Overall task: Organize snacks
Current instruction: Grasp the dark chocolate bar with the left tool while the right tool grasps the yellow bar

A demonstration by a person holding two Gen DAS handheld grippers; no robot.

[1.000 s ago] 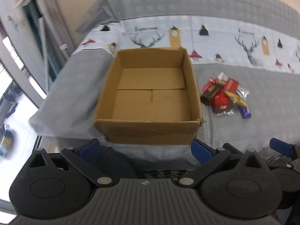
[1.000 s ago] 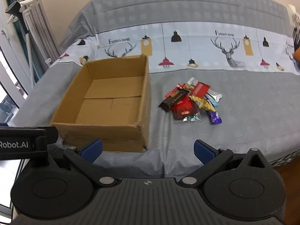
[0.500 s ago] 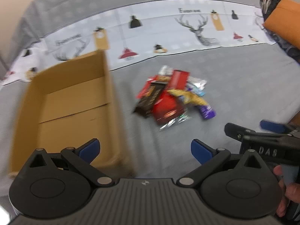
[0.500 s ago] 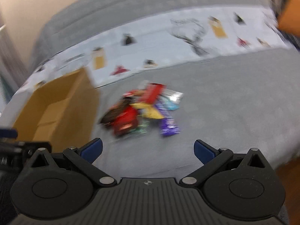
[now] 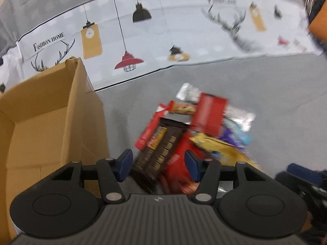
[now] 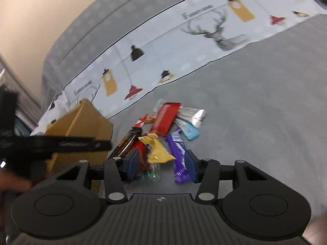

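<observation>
A pile of snack packets [image 5: 196,130] lies on the grey bed cover, to the right of an open, empty cardboard box [image 5: 47,122]. My left gripper [image 5: 158,162] is open, its blue pads on either side of a dark brown packet [image 5: 159,151] and a red packet [image 5: 179,163], close above them. My right gripper [image 6: 160,162] is open over the near edge of the pile [image 6: 163,130], with a yellow packet [image 6: 157,148] and a purple bar [image 6: 179,159] between its pads. The box also shows in the right wrist view [image 6: 81,120].
The bed has a grey cover [image 6: 255,102] with a white printed band [image 5: 163,36] of lamps and deer behind the pile. An orange object [image 5: 318,26] sits at the far right. The left gripper's body [image 6: 51,145] crosses the right view's left side.
Both grippers have moved forward and down to the snack pile, which now fills the space between their pads. Their jaws have narrowed. The box has slid to the left edge of both views.
</observation>
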